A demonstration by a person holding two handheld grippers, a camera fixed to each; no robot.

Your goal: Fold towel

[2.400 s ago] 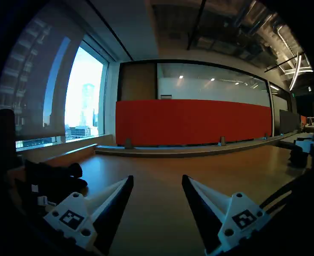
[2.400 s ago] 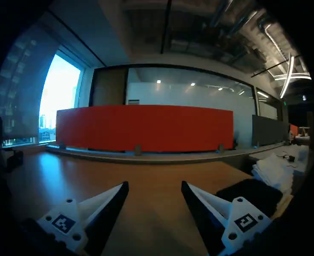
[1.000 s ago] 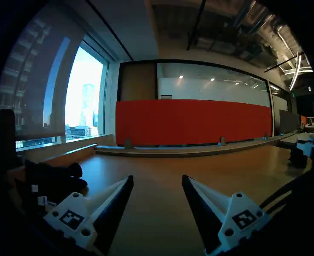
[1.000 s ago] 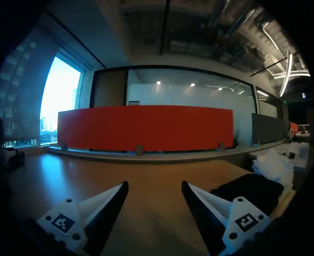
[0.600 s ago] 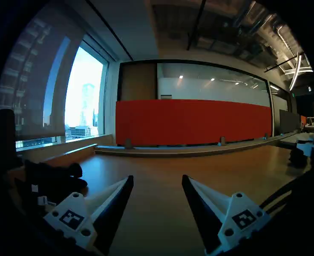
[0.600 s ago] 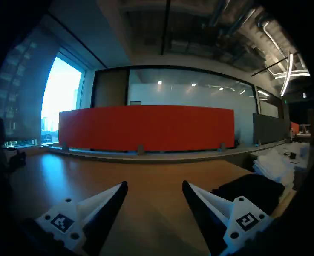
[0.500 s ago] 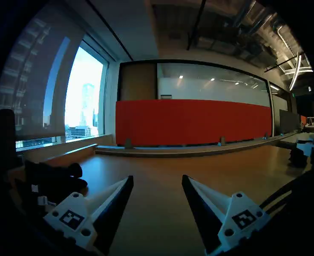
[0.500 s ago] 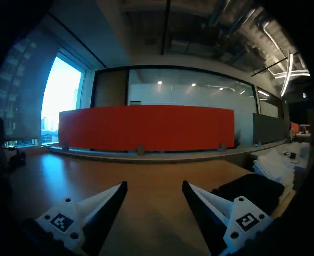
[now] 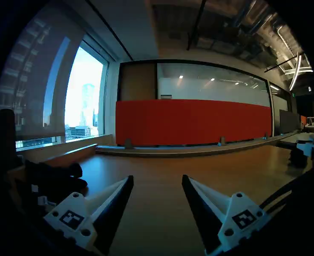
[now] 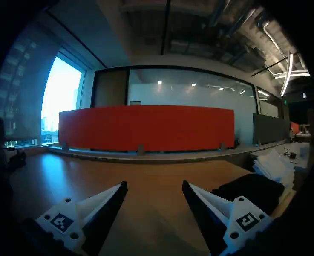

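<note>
Right gripper view: the right gripper [image 10: 154, 187], fingers spread and empty, points across the wooden table [image 10: 157, 175]; white towels [image 10: 276, 167] lie stacked at far right, behind a black cloth [image 10: 250, 192]. Left gripper view: the left gripper [image 9: 157, 183], likewise spread and empty, has a dark, indistinct object [image 9: 50, 181] at left. Both framings have barely changed over 2.4 s.

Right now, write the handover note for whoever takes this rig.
Left tongs: open, empty, over the table.
Right tongs: open, empty.
Dark cloth, likely the towel, lies on the table to the right of the right tongs; white stack beyond it.
Done: no fold visible.
Left: grasp the cloth and fold it.
</note>
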